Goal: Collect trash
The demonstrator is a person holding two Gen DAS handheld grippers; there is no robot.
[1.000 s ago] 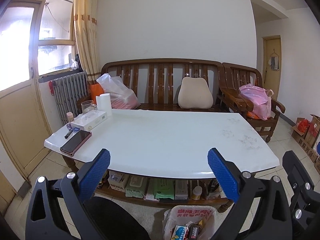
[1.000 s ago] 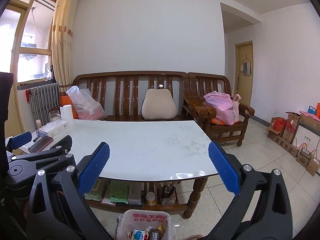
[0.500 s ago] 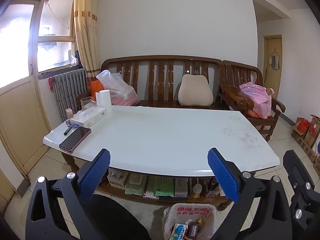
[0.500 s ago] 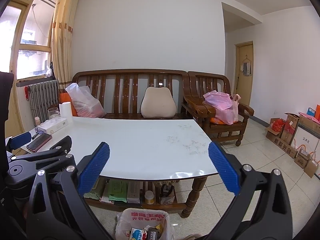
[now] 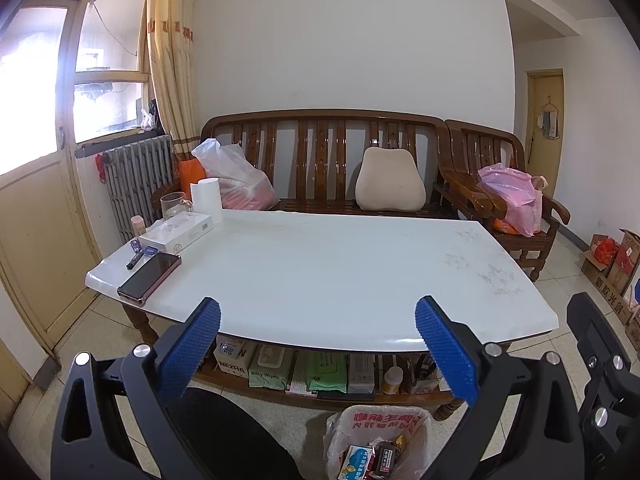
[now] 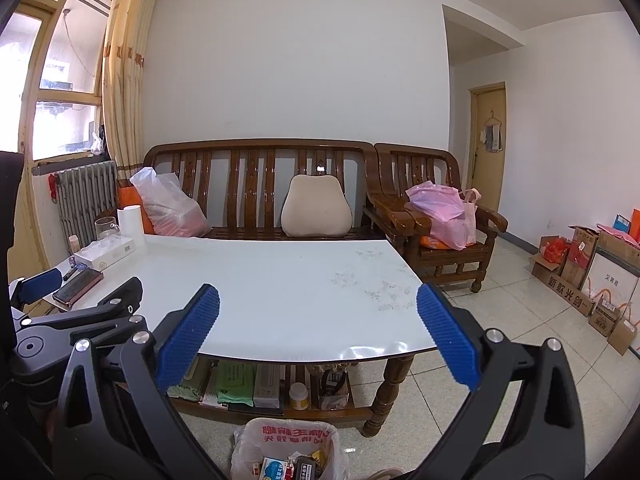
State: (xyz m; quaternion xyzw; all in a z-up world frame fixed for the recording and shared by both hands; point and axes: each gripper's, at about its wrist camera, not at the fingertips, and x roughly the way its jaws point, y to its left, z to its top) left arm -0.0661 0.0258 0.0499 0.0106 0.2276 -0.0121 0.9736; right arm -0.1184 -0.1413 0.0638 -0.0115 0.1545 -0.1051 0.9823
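Both claws are hanging wide open, gripping nothing: left gripper [image 5: 316,344], right gripper [image 6: 318,340]. Trash is sitting bagged in the bin [image 5: 380,446] below the table [image 5: 320,272] edge, likely positioned there for easy drops; tabletop is showing no obvious litter

A white table [image 5: 320,272] stood before a wooden bench [image 5: 320,136] — a phone [image 5: 149,276], box [image 5: 176,232], paper roll [image 5: 206,200] and glass [image 5: 174,204] at its left end, 1 cushion [image 5: 390,180] behind.
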